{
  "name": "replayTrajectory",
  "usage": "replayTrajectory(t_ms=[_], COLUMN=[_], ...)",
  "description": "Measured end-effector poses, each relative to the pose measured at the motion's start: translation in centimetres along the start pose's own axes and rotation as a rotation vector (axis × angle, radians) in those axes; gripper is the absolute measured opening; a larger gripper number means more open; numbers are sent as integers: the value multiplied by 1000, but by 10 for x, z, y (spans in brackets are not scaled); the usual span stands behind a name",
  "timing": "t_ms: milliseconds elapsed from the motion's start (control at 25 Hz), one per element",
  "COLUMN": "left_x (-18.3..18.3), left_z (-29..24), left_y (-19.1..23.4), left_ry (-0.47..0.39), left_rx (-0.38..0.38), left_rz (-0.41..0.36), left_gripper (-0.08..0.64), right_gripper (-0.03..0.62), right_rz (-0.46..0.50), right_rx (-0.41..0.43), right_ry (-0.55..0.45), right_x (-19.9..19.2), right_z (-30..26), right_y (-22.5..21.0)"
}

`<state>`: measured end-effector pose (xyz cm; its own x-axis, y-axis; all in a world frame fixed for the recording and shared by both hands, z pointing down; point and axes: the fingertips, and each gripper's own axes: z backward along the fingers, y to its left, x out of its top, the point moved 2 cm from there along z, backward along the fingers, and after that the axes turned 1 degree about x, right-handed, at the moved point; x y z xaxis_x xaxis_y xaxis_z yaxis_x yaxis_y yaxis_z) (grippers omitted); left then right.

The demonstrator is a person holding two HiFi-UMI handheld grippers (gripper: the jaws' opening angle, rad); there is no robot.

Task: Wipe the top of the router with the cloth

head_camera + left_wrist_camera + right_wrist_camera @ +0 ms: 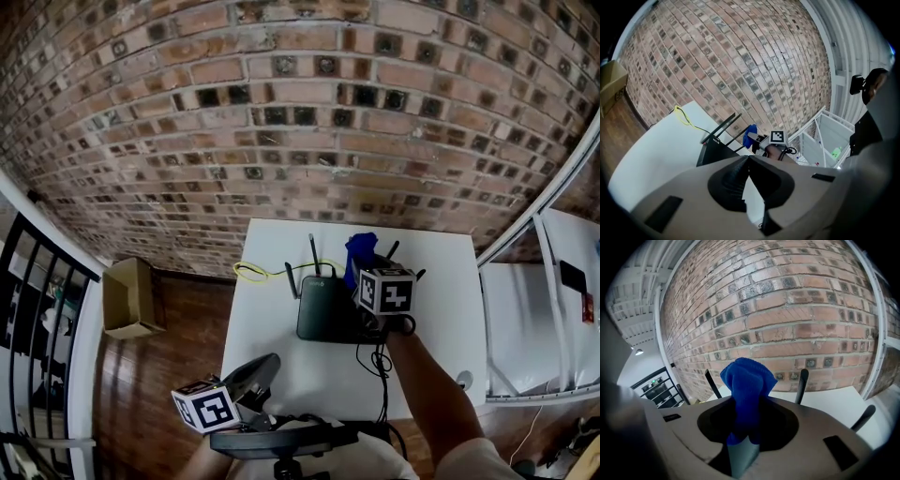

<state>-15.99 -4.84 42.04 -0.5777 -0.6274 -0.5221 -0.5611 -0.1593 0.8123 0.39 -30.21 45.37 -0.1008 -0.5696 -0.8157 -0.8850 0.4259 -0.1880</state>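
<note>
In the head view the right gripper holds the blue cloth above the far right corner of the black router on the white tabletop. We judge we should press the cloth flat and sweep across the top, clear of the antennas. The left gripper view adds that the left gripper, over the near edge, is pressed together on nothing. Only the right gripper view shows the jaws pinching the cloth's lower end, with 3 antennas behind.
</note>
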Motion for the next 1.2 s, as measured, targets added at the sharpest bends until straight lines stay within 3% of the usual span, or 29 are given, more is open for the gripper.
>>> replayTrajectory(t_ms=[880, 1040, 1200], left_x=[6, 11, 21], left_z=[20, 21, 19], left_y=[18, 21, 26], left_ry=[-45, -54, -71], left_rx=[51, 54, 48], left_rz=[18, 15, 18], left_gripper=[2, 2, 2], right_gripper=[141, 141, 141], right_rz=[-12, -14, -2], right_rx=[-2, -25, 7], right_ry=[343, 345, 291], right_x=[-107, -110, -95], right_z=[-51, -49, -36], right_y=[-16, -19, -4])
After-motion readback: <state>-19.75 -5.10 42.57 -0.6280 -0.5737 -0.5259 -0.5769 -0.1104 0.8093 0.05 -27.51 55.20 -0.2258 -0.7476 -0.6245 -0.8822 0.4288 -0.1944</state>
